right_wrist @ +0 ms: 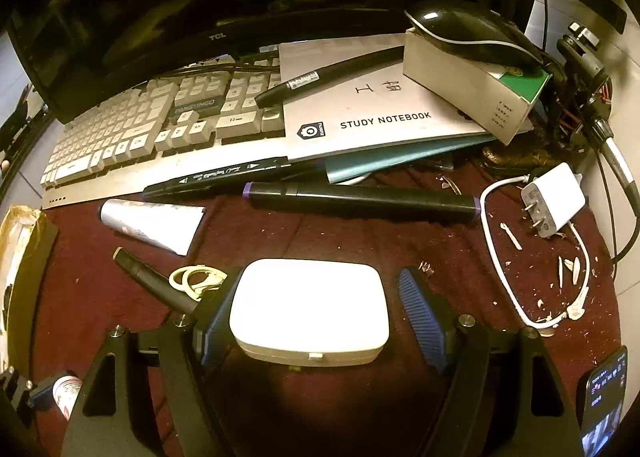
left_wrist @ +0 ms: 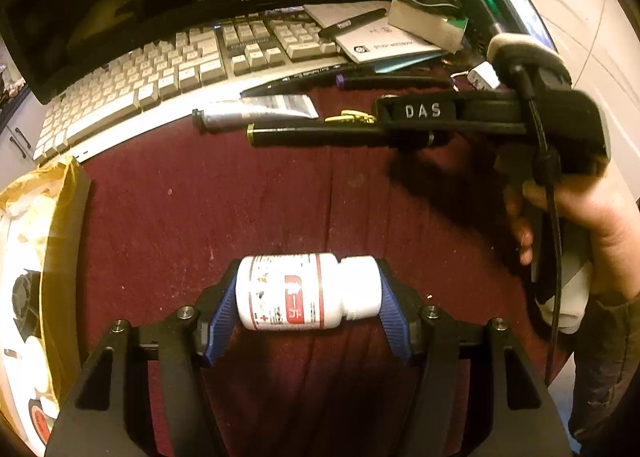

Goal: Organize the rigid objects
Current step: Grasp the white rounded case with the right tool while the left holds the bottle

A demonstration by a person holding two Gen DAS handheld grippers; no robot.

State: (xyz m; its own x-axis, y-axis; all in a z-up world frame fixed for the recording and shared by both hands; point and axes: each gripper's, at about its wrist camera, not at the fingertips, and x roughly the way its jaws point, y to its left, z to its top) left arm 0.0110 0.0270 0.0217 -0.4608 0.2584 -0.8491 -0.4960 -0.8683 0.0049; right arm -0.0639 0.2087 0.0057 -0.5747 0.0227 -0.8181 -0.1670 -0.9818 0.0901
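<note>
Gripping a white pill bottle [left_wrist: 306, 291] sideways above the worktop [left_wrist: 240, 197], the left claw [left_wrist: 308, 297] was mid-carry, while the right claw [right_wrist: 310, 309] straddled a white case [right_wrist: 308, 309], one pad apart, needing closure next.

A white pill bottle [left_wrist: 306, 291] with a red-trimmed label and white cap lies on its side across the maroon cloth, base to the left and cap to the right, pinched end to end between blue ribbed pads [left_wrist: 220, 313]. A white rounded-rectangle case [right_wrist: 309, 311] with a small front latch lies flat and closed on the same cloth, lid up, one blue pad [right_wrist: 216, 327] touching its left side, the other just clear of its right
</note>
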